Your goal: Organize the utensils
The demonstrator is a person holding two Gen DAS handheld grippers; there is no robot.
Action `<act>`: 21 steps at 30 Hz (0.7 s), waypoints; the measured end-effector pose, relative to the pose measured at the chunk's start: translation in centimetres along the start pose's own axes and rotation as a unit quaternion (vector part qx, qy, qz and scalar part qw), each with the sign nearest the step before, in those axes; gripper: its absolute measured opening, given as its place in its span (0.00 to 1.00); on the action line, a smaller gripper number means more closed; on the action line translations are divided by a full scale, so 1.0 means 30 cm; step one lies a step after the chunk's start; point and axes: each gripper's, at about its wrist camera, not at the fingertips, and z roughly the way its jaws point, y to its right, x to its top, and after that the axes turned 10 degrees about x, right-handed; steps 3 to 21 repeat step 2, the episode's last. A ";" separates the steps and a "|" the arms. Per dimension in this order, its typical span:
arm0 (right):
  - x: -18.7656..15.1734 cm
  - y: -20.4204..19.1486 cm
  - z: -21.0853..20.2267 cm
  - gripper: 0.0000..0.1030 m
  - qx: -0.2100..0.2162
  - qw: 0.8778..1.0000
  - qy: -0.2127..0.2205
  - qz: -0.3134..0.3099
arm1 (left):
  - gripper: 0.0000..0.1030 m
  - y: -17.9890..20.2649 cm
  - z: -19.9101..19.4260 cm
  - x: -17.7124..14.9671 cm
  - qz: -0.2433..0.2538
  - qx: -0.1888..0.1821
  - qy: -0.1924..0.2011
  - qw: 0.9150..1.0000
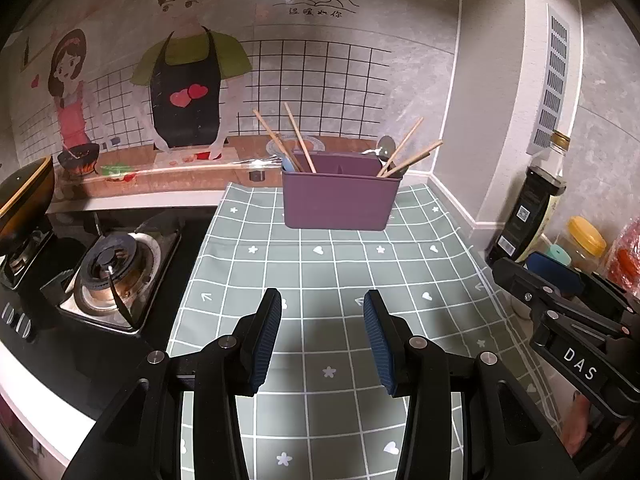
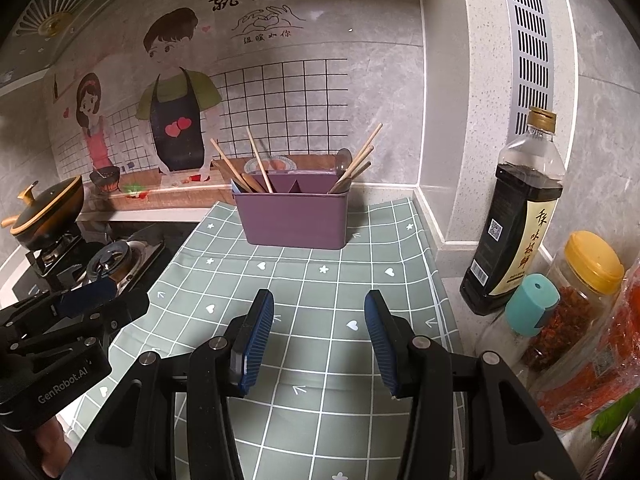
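Note:
A purple utensil holder [image 1: 338, 196] stands at the back of a green checked mat [image 1: 320, 272], also in the right wrist view [image 2: 294, 218]. Wooden chopsticks [image 1: 298, 140] lean in its left compartment, more chopsticks [image 1: 408, 152] and a metal spoon [image 1: 386, 148] in its right. In the right wrist view the chopsticks [image 2: 258, 162] and spoon [image 2: 344, 162] show the same split. My left gripper [image 1: 323, 304] is open and empty above the mat, well short of the holder. My right gripper [image 2: 319, 304] is open and empty beside it; it also shows in the left wrist view [image 1: 560, 300].
A gas stove [image 1: 116, 268] with a burner lies left of the mat, a black pot [image 2: 48, 216] behind it. A soy sauce bottle [image 2: 516, 224], a yellow-lidded jar [image 2: 588, 276], a teal-capped bottle [image 2: 528, 308] and red packets [image 2: 608, 356] crowd the right wall.

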 end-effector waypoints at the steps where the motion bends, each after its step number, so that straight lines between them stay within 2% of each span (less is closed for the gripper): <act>1: -0.001 0.001 0.001 0.44 0.000 1.000 -0.001 0.000 | 0.43 -0.003 0.002 0.001 -0.001 0.000 0.000 1.000; 21: -0.001 0.001 0.002 0.44 0.000 1.000 -0.001 0.000 | 0.43 -0.005 0.004 0.001 -0.003 -0.001 -0.001 1.000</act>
